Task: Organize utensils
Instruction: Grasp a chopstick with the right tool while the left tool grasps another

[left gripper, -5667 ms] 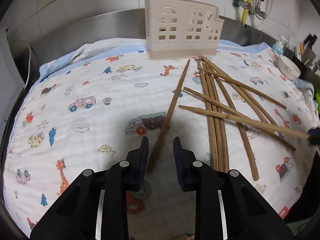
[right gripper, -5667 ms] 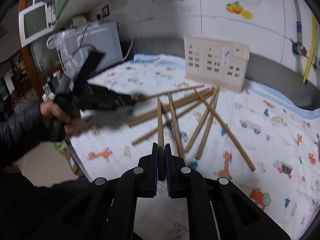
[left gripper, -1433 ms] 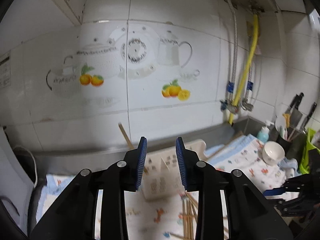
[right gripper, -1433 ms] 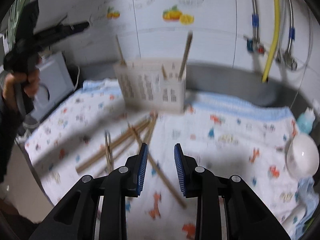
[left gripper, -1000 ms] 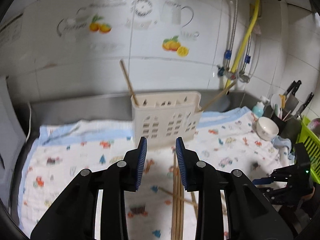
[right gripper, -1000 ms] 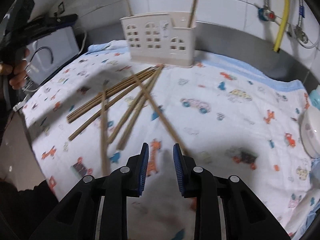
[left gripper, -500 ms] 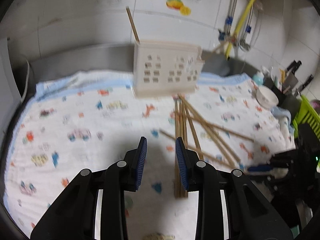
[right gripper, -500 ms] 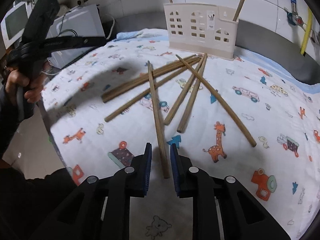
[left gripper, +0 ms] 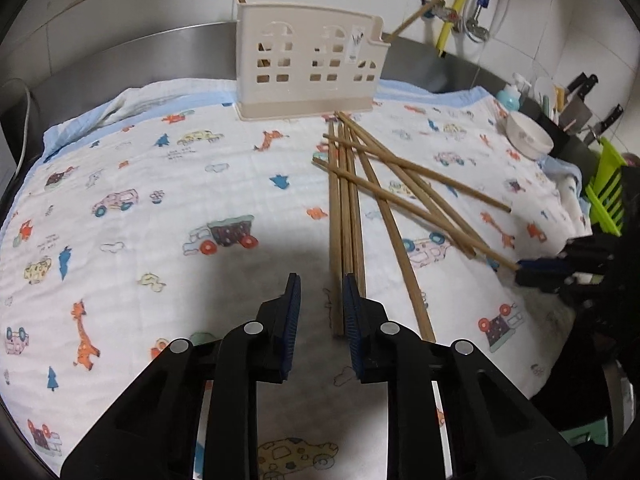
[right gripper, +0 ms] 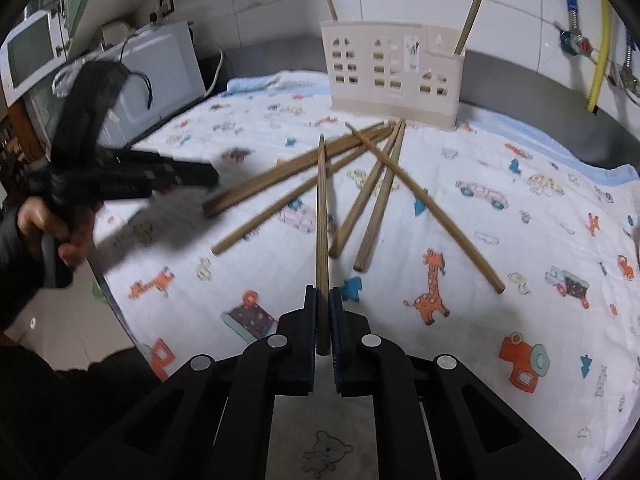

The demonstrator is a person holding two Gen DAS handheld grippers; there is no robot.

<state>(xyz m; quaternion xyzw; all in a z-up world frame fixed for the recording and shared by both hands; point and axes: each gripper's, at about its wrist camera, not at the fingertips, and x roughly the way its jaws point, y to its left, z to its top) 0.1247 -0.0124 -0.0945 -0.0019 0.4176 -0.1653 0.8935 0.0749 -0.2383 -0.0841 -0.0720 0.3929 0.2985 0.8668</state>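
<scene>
Several wooden chopsticks (left gripper: 347, 216) lie in a loose pile on the cartoon-print cloth (left gripper: 132, 200). A beige house-shaped holder (left gripper: 308, 66) stands at the back with two chopsticks upright in it, one at each end (right gripper: 472, 12). My left gripper (left gripper: 319, 300) is open, low over the cloth, just left of the near ends of the pile. My right gripper (right gripper: 323, 312) is shut on one chopstick (right gripper: 321, 216) that points forward toward the holder (right gripper: 394, 74). In the left wrist view the right gripper (left gripper: 536, 268) shows at the right edge, on a chopstick's end.
A white bowl (left gripper: 528, 138), a blue bottle (left gripper: 508, 96), knives (left gripper: 580, 92) and a green rack (left gripper: 606, 196) stand at the right. A white microwave (right gripper: 160, 76) stands at the left. The tiled wall and steel rim lie behind the holder.
Both grippers came down from near the holder to the cloth. My right gripper closed on a chopstick. My left gripper moved close to the pile's near ends, still open.
</scene>
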